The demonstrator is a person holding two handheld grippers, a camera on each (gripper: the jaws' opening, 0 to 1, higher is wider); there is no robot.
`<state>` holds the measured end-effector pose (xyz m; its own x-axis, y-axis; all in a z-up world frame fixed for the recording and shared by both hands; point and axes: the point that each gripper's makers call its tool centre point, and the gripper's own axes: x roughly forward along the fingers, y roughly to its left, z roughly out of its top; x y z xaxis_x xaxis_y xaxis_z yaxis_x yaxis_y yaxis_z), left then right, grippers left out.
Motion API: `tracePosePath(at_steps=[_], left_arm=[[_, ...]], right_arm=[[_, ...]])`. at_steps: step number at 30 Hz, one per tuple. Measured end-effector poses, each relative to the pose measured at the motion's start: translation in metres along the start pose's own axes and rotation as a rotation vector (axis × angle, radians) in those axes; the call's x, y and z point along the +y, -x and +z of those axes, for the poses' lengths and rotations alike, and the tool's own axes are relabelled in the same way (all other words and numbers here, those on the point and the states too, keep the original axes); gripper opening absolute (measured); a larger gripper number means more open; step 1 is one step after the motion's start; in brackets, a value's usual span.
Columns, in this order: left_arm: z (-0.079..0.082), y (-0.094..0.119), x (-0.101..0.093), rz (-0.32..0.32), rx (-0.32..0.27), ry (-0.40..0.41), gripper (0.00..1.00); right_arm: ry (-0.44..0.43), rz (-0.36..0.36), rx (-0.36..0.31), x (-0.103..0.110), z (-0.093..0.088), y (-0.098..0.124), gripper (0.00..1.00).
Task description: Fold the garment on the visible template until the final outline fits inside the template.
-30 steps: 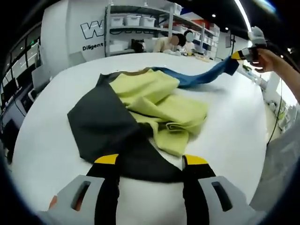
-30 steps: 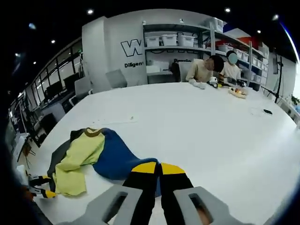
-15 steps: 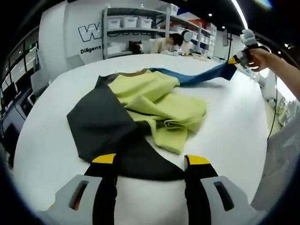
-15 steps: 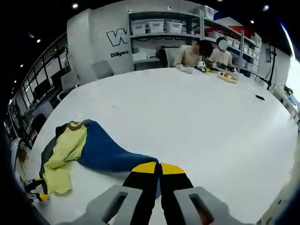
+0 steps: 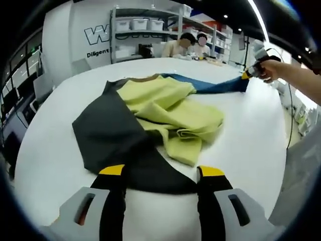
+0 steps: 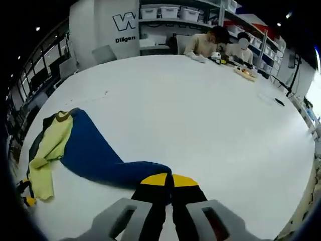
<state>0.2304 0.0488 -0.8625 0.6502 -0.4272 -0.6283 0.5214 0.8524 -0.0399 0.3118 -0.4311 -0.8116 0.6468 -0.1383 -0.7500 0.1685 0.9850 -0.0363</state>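
A rumpled colour-block garment of dark grey, yellow-green and blue fabric [image 5: 150, 120] lies on the wide white round bench [image 5: 45, 165]. In the left gripper view, the left hand-held gripper [image 5: 161, 173] hovers at the garment's dark grey hem, its yellow-tipped jaws spread wide apart — nothing between them. The right hand-held gripper [image 6: 166, 179] has its jaws pinched together on the end of the blue part, which is drawn out long and flat across the bench, away from the bunched yellow-green folds. At the bench's far side two seated people [image 6: 220, 42] work near metal shelving with white bins [image 6: 173, 12].
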Motion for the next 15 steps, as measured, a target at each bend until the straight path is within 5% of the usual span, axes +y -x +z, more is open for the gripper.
tracePosePath(at_steps=[6, 15], left_arm=[[0.000, 0.000, 0.000, 0.001, -0.001, 0.004, 0.52], [0.000, 0.000, 0.001, 0.004, 0.002, 0.001, 0.52]], right_arm=[[0.016, -0.050, -0.020, -0.012, 0.004, -0.006, 0.00], [0.035, -0.120, -0.137, -0.033, 0.017, 0.017, 0.00]])
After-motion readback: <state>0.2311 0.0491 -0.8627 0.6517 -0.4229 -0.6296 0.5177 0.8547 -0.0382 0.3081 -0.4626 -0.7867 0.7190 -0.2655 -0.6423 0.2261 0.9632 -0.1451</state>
